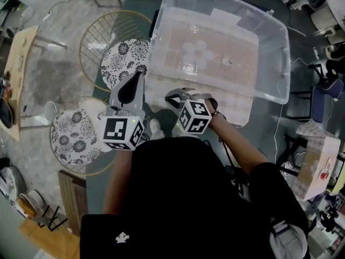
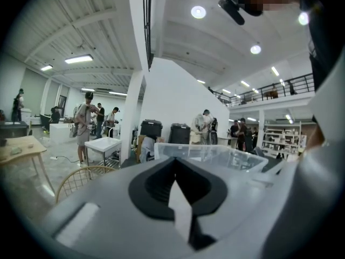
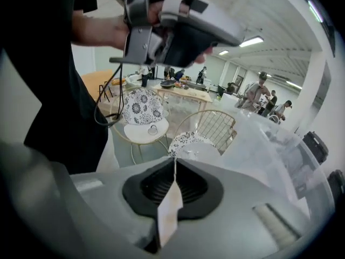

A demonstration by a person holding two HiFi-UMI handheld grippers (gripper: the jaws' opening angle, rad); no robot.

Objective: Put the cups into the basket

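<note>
left gripper (image 2: 174,171): jaws together, empty. right gripper (image 3: 175,171): also closed, empty. clear plastic bin (image 1: 280,47): just ahead of both. part one pair before you approach any cup.

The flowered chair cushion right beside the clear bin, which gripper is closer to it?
Left. The left gripper has its tip over that flowered cushion's near edge. The right gripper is off to the cushion's right, in front of the clear bin, farther away.

A black short-sleeved shirt (image 1: 183,198) fills the lower centre. Above it, the grey left gripper (image 1: 138,77) and right gripper (image 1: 172,97) carry white cubes (image 1: 123,133) with black square markers.
</note>
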